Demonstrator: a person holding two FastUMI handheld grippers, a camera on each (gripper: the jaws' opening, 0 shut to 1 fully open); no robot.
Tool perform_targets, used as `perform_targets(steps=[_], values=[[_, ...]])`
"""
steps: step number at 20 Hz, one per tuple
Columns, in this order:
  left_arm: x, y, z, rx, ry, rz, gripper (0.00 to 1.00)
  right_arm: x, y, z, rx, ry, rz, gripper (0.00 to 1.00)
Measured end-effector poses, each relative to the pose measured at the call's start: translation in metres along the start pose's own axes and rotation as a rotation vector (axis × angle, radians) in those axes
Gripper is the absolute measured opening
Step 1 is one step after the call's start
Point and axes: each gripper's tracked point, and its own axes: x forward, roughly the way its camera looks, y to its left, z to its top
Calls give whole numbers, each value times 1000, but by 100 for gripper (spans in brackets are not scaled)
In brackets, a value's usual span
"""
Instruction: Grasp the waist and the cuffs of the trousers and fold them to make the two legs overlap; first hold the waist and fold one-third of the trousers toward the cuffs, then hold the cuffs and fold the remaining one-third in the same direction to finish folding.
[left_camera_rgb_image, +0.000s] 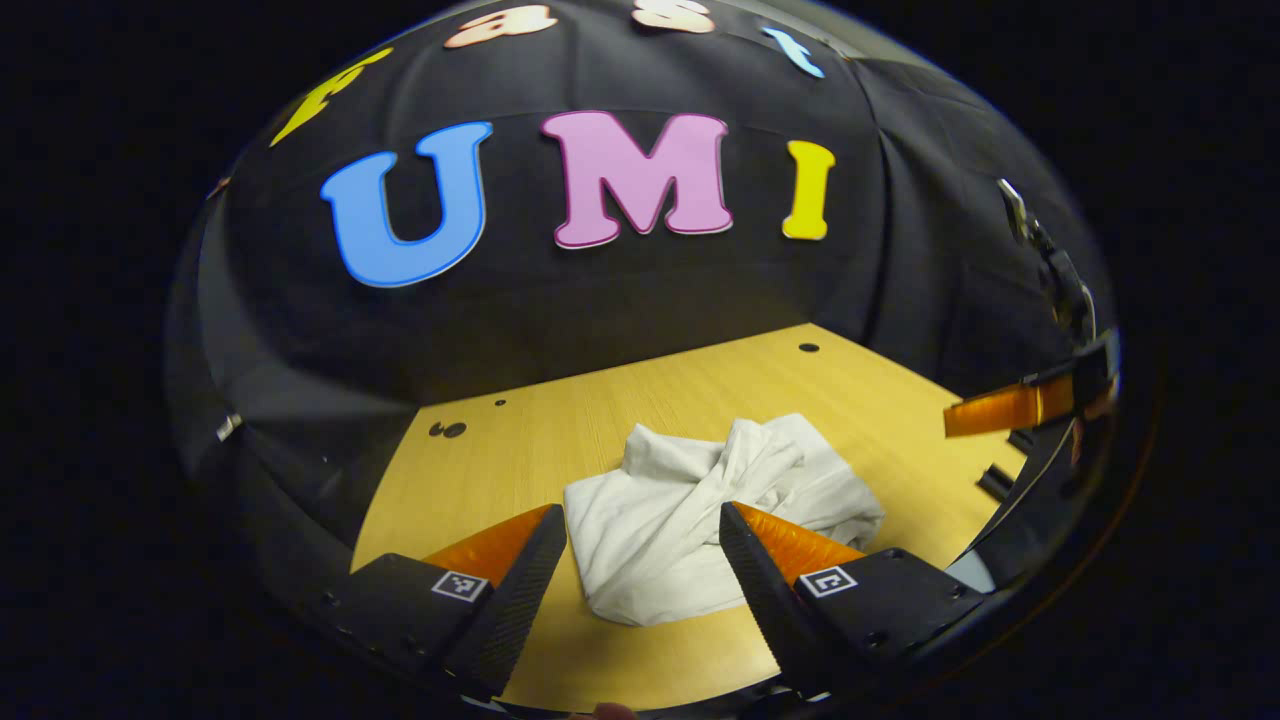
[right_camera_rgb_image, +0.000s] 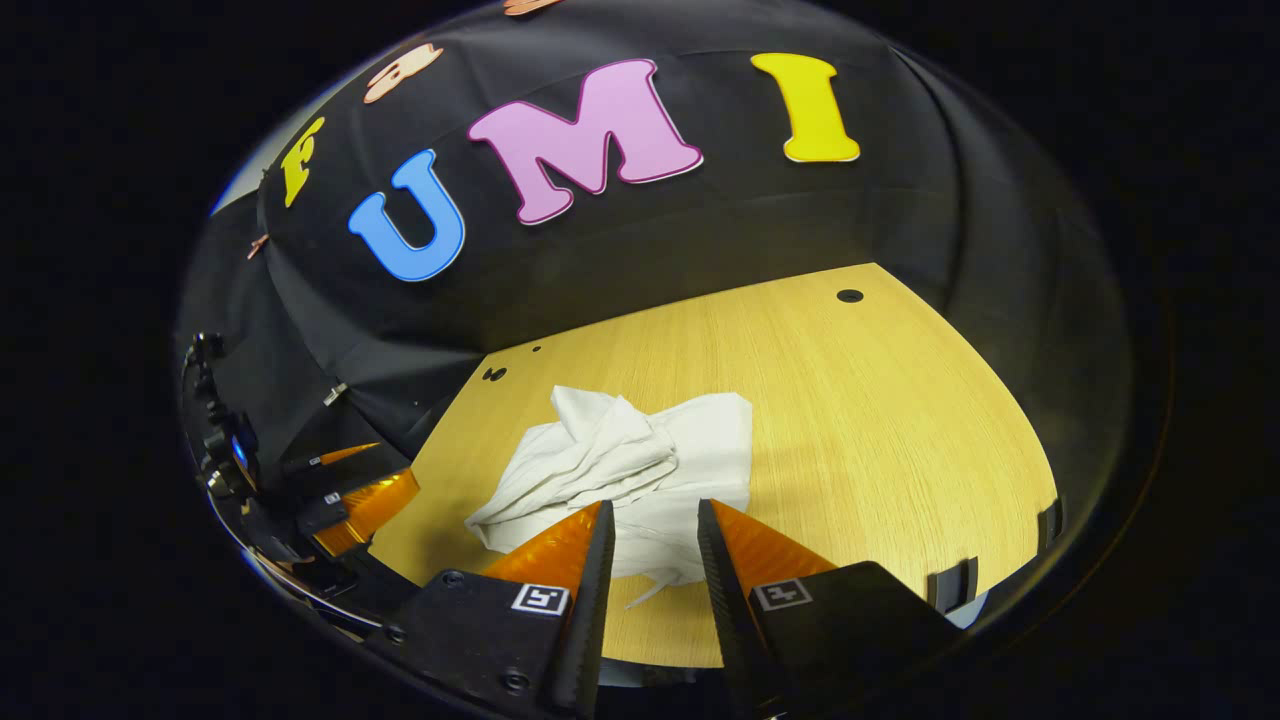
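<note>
A pale wooden bench (left_camera_rgb_image: 700, 390) runs up to the booth's black cloth wall, and the white trousers (left_camera_rgb_image: 690, 510) lie crumpled in a heap near its middle, waist and cuffs impossible to tell apart. The left gripper (left_camera_rgb_image: 640, 570) and the right gripper (right_camera_rgb_image: 650, 560) both hover above the heap with fingers spread and empty, probably poised to find the edges first.

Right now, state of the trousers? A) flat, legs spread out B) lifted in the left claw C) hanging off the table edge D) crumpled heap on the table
D: the white trousers lie bunched in a heap on the wooden table, with both claws open and holding nothing.
</note>
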Motion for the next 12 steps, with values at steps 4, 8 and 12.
perform_targets(steps=[4, 8, 12], values=[[-15, 12, 1, -155, -28, 1, 98, 10, 21, 1, -53, 6, 1, 52], [-31, 26, 1, -170, -49, 30, 98, 20, 28, -1, -88, 15, -8, 52], [-41, 35, -2, -192, -54, 58, 97, 28, 34, -9, -85, 43, -13, 52]])
